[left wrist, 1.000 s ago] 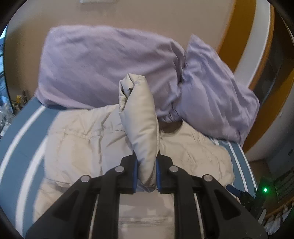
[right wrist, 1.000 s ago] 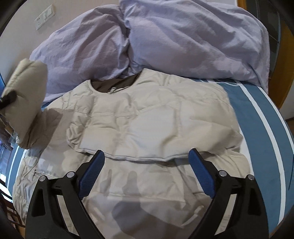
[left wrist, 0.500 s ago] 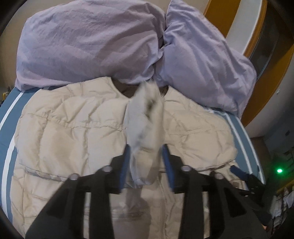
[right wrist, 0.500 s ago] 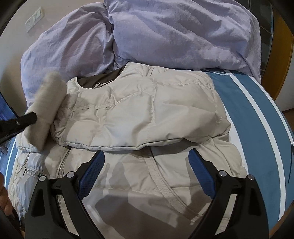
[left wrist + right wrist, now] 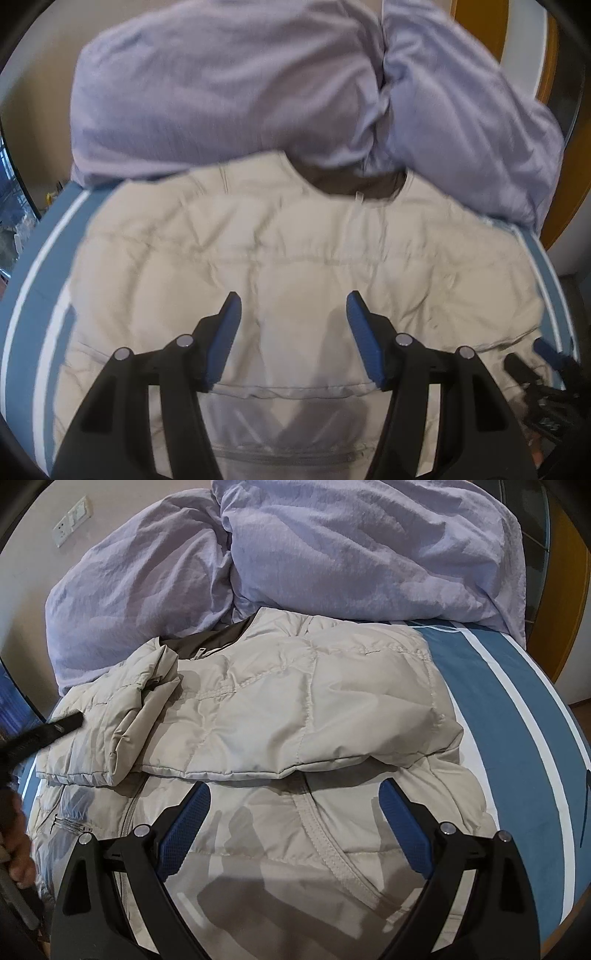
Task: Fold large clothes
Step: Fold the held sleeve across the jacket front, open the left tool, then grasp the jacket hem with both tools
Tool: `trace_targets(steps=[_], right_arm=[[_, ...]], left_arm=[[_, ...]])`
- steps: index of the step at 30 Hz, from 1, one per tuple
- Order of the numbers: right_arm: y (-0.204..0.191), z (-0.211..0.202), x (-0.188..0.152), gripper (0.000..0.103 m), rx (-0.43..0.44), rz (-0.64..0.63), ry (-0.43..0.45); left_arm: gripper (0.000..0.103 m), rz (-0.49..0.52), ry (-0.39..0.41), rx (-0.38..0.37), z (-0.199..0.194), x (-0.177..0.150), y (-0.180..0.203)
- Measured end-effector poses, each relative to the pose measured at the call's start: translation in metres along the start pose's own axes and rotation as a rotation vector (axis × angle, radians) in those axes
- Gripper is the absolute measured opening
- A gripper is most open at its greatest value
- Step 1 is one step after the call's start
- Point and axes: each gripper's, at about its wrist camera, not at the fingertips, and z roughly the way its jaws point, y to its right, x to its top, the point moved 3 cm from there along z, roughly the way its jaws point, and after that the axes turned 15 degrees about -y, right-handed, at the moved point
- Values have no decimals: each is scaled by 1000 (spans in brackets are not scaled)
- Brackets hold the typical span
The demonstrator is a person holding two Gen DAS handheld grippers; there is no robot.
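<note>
The left gripper (image 5: 291,306) has its jaws opening with nothing between them, and the right gripper (image 5: 295,808) hovers with jaws wide apart and empty, both over the jacket (image 5: 295,709) mid-frame on the bed (image 5: 517,709). Both sleeves (image 5: 144,698) look folded across the chest. Next likely calls for gripping the hem, low in frame, and folding it up toward the collar by the pillows (image 5: 332,554).
</note>
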Motion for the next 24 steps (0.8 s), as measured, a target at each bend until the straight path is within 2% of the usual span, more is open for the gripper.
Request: trace_targets(steps=[4,9,13,16,20,24], right_arm=[[-3,6,0,94,-4,-11,-9],[-4,13,-1,94,-9,-11,-30],[-2,-1,-6,94,-8,-17,-9],[5,-16,-13,94,-8,-25,9],[23,-34,-26,96,-13,-35,18],[50,-48,-46,97,-16,-20,4]], left_arm=[[60,11,-60,43,32,-4,8],[60,-13,-87,22,41,-2,4],[61,-29,-96,-31,20,-11,-4],[67,-6,-57,-62,-8,-26,-16],[73,16,9,-24,-50,-61,-55],[73,-23,5,17,-69,-94,-103]])
